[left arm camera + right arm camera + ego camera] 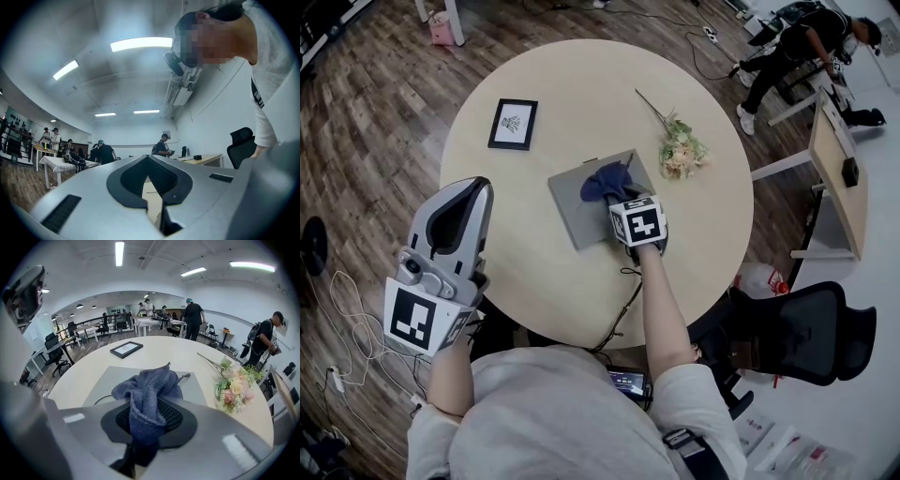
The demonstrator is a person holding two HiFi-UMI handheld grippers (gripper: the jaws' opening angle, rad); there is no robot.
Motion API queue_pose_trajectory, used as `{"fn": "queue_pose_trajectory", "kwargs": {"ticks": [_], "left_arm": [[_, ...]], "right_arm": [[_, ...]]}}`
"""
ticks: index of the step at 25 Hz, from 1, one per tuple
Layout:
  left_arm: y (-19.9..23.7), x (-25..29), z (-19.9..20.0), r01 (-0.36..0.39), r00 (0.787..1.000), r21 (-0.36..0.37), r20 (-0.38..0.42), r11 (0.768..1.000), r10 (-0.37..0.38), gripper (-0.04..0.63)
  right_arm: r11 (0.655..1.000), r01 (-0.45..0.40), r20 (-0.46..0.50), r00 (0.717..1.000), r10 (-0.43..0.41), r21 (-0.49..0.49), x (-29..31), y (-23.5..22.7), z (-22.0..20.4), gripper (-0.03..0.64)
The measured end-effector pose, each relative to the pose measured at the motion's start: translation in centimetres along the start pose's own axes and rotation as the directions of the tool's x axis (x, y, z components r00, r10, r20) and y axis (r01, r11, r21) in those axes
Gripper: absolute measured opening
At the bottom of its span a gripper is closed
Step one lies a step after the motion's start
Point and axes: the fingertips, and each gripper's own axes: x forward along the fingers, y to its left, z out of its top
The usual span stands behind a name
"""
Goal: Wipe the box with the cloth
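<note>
Round worktop (pixel 581 84) bears the box (pixel 577 202); right hand-held gripper (pixel 625 197) clamps the cloth (pixel 605 178) onto it, directly ahead; left hand-held gripper (pixel 472 190) closed, empty, well apart.

Flat grey box (pixel 577 208) lies level — dk-blue cloth (pixel 602 181) bunched on its top.

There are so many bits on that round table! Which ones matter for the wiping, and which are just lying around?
In the job: blue cloth, clamped in the right gripper; flat grey box under it.
Lying about: picture frame; bunch of flowers; left gripper, shut and idle.
</note>
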Motion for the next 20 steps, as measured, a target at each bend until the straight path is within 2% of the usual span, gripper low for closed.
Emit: {"fn": "queue_pose_trajectory", "kwargs": {"ticks": [3,10,20], "left_arm": [[0.0,-0.3,0.2,0.003,1.000,-0.002,0.006,1.000,-0.003,0.006],[0.3,-0.8,0.6,0.008,1.000,0.000,0.016,1.000,-0.008,0.006],[0.0,-0.8,1.1,0.027,0.999,-0.005,0.030,1.000,-0.027,0.006]], "right_arm": [[1.000,-0.020,-0.014,1.000,0.019,-0.023,0.0,1.9,0.1,0.081],[0.992,-0.127,-0.003,0.992,0.127,0.013,0.6,8.1,0.5,0.081],[0.983,-0.182,0.001,0.983,0.182,-0.014,-0.7,11.7,0.0,0.081]]}}
